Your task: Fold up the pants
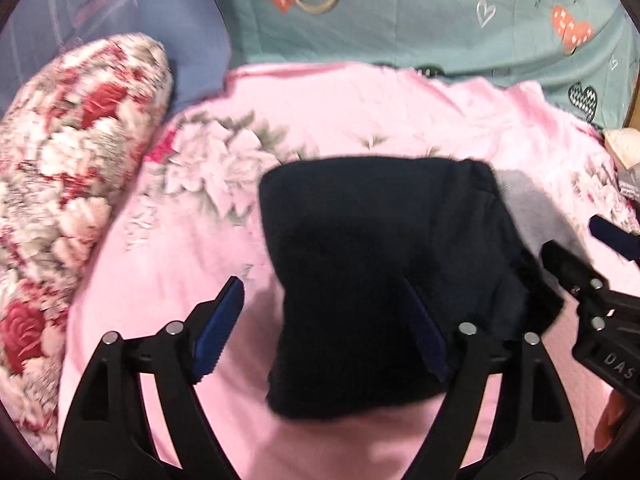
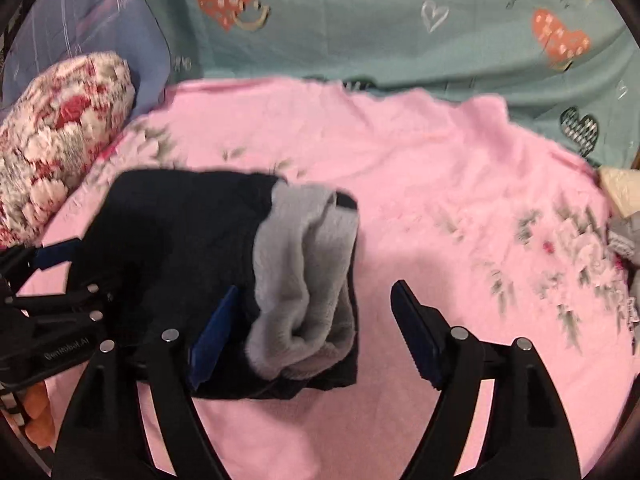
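The pants (image 1: 372,264) are black with a grey fleece lining (image 2: 304,280) and lie folded into a compact bundle on the pink floral blanket (image 1: 168,280). My left gripper (image 1: 324,320) is open and hovers just above the bundle's left part, one finger over the blanket, the other over the cloth. My right gripper (image 2: 316,320) is open over the bundle's right end, where the grey lining shows. It holds nothing. Each gripper also shows in the other's view, the right (image 1: 584,276) and the left (image 2: 60,280).
A red-and-white floral quilt roll (image 1: 68,184) lies at the left. A teal sheet with hearts (image 1: 440,12) covers the back, beside a blue striped cloth (image 1: 120,4). Pale and grey items (image 2: 624,208) sit at the right edge.
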Demonstrator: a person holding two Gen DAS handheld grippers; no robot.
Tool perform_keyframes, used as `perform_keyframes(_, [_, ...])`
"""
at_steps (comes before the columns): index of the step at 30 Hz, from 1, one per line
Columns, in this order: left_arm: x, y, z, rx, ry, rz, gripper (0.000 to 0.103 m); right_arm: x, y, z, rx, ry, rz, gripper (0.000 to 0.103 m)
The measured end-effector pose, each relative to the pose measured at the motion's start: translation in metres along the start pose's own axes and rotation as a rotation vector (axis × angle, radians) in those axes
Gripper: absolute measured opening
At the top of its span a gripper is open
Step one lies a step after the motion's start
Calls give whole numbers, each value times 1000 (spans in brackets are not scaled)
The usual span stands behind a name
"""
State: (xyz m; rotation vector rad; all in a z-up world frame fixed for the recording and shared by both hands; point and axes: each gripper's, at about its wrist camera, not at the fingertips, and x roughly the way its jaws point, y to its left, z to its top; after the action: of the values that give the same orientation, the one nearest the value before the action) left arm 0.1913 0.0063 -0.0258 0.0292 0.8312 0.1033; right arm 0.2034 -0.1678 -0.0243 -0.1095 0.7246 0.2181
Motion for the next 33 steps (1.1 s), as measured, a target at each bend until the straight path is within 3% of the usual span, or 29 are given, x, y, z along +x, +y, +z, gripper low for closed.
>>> perform_keyframes(4, [-45,4,-12,-18,-83,39,97,-48,8,-11,-14,-67,-40,79])
perform_keyframes(6, [-62,9,-21,-39,-96,29,99,-67,11,-20,9,-86,-43,92])
perform_keyframes(11, [-86,14,-40,-69,-116,10,101,-92,16,-46,71,-114,-41,93])
perform_keyframes(16, [-85,12,-56,-49,-109,21,101,-86,16,-67,109,-140,-33,93])
perform_keyframes(33, [-78,9,-61,-27,-84,14,101,-80,20,-73,60,-147,-6,93])
